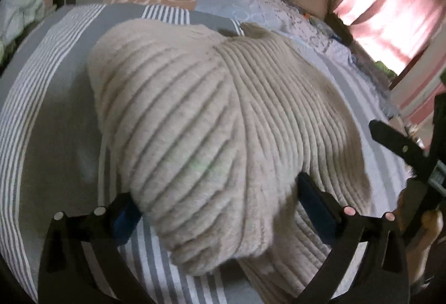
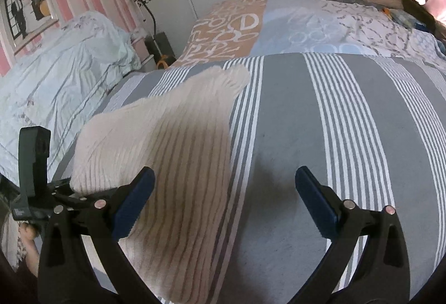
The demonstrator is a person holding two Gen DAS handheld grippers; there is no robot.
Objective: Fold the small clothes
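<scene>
Cream ribbed knit garment (image 1: 211, 120) lies on the grey-and-white striped bedcover (image 2: 320, 136), left-of-centre in the right wrist view, one portion doubled over with ribs running two ways. Step in hand looks like carrying a fold across.

To do it well: keep the lifted edge taut, lay it square on the layer beneath, line up the edges, then let go and smooth out; don't drag the bottom layer along the bed.

Left gripper (image 1: 220, 206): jaws spread wide, bunched knit sits between the pads and covers the left one; cannot tell if it is really pinched, motion blur.

Right gripper (image 2: 224, 198): jaws spread wide, holding nothing; left pad over the garment's edge, contact unclear, right pad above bare bedcover.
</scene>
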